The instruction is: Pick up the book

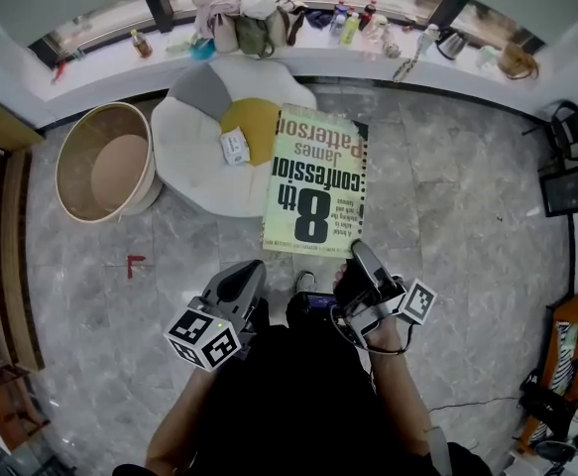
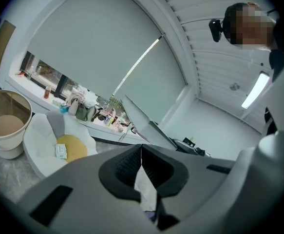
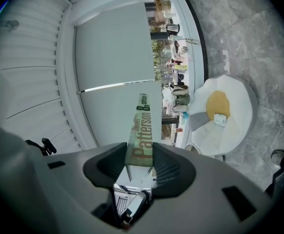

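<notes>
Already off the floor [image 1: 437, 216], so lift looks done. Far left: tub [image 1: 105, 162], then white seat [image 1: 194, 152] with yellow cushion [image 1: 254, 122], neither involved. Left gripper [image 1: 252, 274] low by body, jaws together, nothing between (idle). Book [image 1: 313, 181] held up in air, cover toward head camera. Right gripper [image 1: 360, 256] pinches it at spine end, pads on both covers. Next move probably calls for a steady hold; the single-end grip could let book tip, so left support may help.
</notes>
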Demonstrator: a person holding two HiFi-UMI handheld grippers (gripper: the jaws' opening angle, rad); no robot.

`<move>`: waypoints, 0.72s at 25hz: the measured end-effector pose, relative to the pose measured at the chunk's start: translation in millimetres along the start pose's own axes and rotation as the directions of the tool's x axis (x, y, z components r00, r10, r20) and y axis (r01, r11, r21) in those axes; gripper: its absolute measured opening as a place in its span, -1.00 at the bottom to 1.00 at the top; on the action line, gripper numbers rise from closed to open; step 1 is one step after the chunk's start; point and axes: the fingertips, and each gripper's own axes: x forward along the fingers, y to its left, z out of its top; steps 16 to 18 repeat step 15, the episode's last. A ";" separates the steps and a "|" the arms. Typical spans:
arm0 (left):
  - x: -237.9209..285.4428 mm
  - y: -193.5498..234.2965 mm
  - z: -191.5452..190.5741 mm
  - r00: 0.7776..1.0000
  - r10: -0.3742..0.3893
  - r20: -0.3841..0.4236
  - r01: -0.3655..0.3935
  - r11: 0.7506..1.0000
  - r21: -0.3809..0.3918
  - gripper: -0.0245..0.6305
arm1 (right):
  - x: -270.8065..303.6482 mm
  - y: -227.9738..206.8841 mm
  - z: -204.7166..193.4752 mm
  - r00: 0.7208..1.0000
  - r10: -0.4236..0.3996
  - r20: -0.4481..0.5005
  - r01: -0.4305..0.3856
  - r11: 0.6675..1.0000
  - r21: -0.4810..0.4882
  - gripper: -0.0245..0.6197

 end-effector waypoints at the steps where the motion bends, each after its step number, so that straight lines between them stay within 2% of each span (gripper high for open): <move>1: -0.6 2.9 0.0 1.000 -0.001 -0.001 0.001 1.000 -0.001 -0.88 | 1.2 -1.6 -1.2 1.000 -0.001 0.003 0.001 1.000 0.002 -0.37; 6: -4.7 13.9 7.2 1.000 -0.009 -0.008 0.009 1.000 -0.007 -0.88 | 9.8 -3.1 -7.5 1.000 -0.010 0.013 0.010 1.000 -0.001 -0.37; 18: -7.0 9.1 8.6 1.000 -0.013 -0.013 0.013 1.000 -0.007 -0.88 | 5.3 1.8 -6.7 1.000 -0.001 0.031 0.001 1.000 0.008 -0.37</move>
